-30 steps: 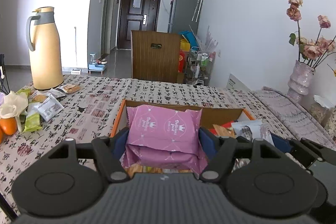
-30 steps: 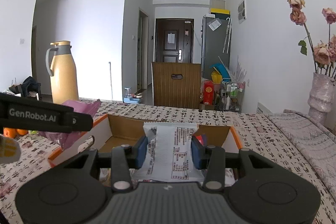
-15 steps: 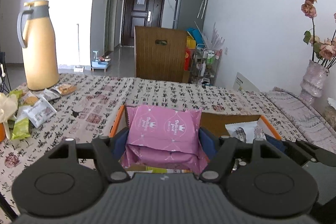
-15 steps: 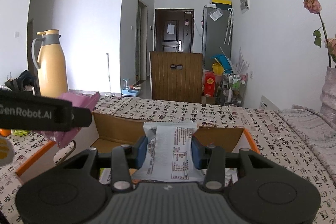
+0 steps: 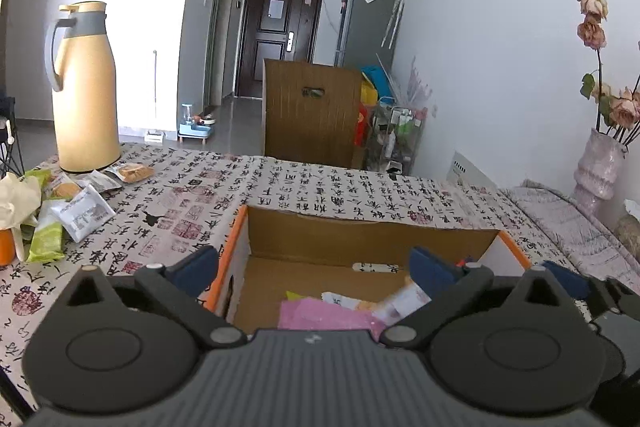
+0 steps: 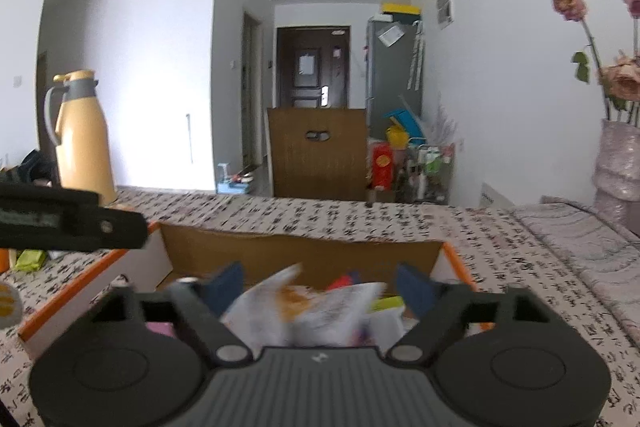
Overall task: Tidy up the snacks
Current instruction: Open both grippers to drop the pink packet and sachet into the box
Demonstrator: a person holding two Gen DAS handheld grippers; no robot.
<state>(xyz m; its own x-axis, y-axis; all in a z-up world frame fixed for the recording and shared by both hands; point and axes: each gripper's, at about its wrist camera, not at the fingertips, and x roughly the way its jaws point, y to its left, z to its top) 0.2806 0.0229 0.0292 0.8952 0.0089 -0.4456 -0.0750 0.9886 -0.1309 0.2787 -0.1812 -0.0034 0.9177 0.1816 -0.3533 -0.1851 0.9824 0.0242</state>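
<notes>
Here we have the left gripper (image 5: 314, 267) over the cardboard box (image 5: 368, 237), its jaws spreading wide with nothing pressed between the blue pads (image 5: 196, 264). The pink packet (image 5: 320, 315) lies loose below them on the floor of the box, beside a few pale wrappers (image 5: 360, 301). Our right gripper (image 6: 320, 285) is likewise opening, its pads standing clear to either side of a white printed packet (image 6: 340, 311); that packet is blurred and sits on the heap of snacks in the box (image 6: 300, 251), so we cannot tell whether it has come to rest.

The box is brown inside, with white outer walls and an orange rim, and it stands on a tablecloth (image 5: 312, 187) printed all over with black calligraphy and red seals. More snack packets (image 5: 80, 211), green and white, lie on the cloth well to the left, near a tall yellow thermos jug (image 5: 86, 91).

In the right wrist view the arm of the left gripper (image 6: 68, 223) crosses at left; its label is too smeared for us to read. The print on the packets cannot be made out either.
</notes>
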